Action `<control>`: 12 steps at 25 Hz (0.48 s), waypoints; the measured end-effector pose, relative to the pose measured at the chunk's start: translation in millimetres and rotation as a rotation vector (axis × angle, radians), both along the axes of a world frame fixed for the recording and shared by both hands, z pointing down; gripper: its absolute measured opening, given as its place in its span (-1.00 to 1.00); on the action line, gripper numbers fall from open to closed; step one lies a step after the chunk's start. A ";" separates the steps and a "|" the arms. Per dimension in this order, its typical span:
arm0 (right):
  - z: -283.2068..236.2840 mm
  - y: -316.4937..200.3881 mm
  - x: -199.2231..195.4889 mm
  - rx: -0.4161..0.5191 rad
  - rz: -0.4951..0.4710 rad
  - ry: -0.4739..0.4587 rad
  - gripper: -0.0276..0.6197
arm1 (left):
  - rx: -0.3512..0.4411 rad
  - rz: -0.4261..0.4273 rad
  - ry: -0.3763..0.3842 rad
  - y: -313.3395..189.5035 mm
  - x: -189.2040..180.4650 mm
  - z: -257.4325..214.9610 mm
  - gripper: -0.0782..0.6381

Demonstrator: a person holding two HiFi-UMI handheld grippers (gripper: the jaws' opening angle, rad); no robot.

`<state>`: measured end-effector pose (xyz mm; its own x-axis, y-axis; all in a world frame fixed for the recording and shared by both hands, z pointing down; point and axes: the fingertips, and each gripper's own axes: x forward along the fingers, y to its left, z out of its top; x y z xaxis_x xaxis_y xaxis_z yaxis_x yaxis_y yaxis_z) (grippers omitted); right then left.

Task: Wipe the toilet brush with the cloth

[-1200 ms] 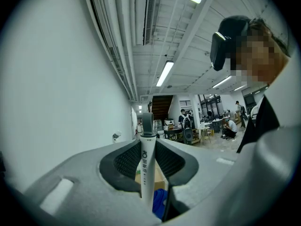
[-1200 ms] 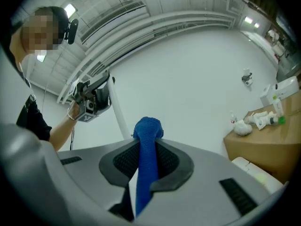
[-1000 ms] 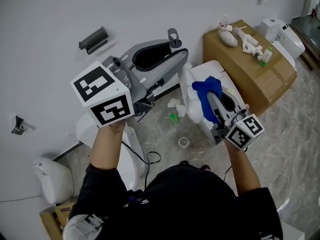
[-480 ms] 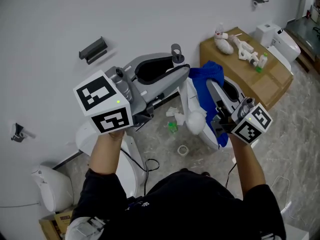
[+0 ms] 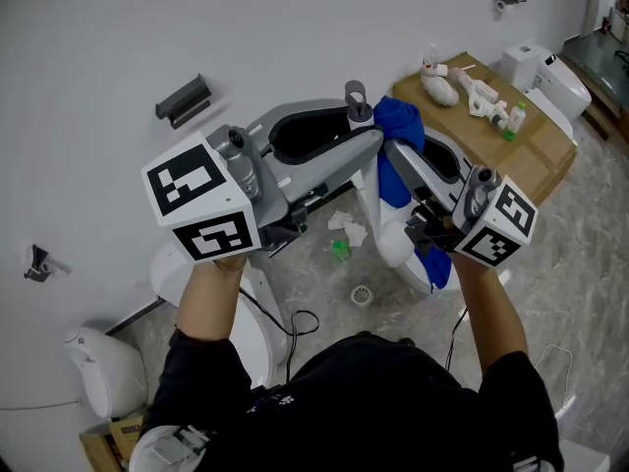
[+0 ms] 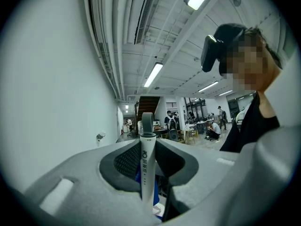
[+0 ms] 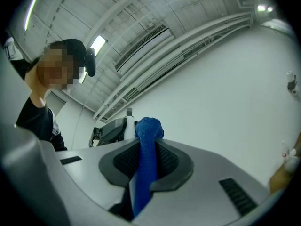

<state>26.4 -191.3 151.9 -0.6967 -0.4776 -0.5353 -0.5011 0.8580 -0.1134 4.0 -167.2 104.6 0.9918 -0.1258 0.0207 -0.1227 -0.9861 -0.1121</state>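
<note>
My left gripper (image 5: 359,128) is held level and shut on the toilet brush's white handle (image 5: 356,116). The handle's grey loop (image 5: 354,93) sticks up above the jaws, and the white brush end (image 5: 385,236) hangs below. In the left gripper view the handle (image 6: 147,166) stands upright between the pads of that gripper (image 6: 148,147). My right gripper (image 5: 408,157) tilts upward and is shut on the blue cloth (image 5: 397,124). The cloth bunches against the handle just right of the loop. In the right gripper view the cloth (image 7: 146,159) runs up between the pads of the right gripper (image 7: 146,154), with the brush handle (image 7: 128,122) behind it.
A cardboard box (image 5: 491,141) with white items on it stands at the right, and a white toilet (image 5: 548,75) behind it. On the floor lie a green bottle (image 5: 340,252), a round drain (image 5: 362,295) and a cable (image 5: 300,318). A grey holder (image 5: 184,97) hangs on the wall.
My right gripper has risen with the blue cloth and tilted up, bringing the cloth beside the top of the brush handle. The left gripper has barely shifted.
</note>
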 end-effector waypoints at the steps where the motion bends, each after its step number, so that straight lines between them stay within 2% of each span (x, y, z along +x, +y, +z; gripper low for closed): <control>1: -2.3 1.5 -1.8 0.010 -0.017 0.001 -0.72 | -0.005 0.003 0.003 -0.7 0.2 -1.6 -0.50; 5: -9.3 9.0 -3.8 0.046 -0.085 -0.011 -0.72 | -0.011 0.016 0.006 -0.1 1.2 -3.8 -0.50; 8: -12.2 12.3 -4.4 0.077 -0.099 0.017 -0.72 | -0.010 0.019 0.007 0.5 2.7 -4.4 -0.50; 12: -11.4 11.6 -4.7 0.072 -0.118 0.013 -0.72 | -0.010 0.018 0.012 -0.3 2.9 -3.7 -0.50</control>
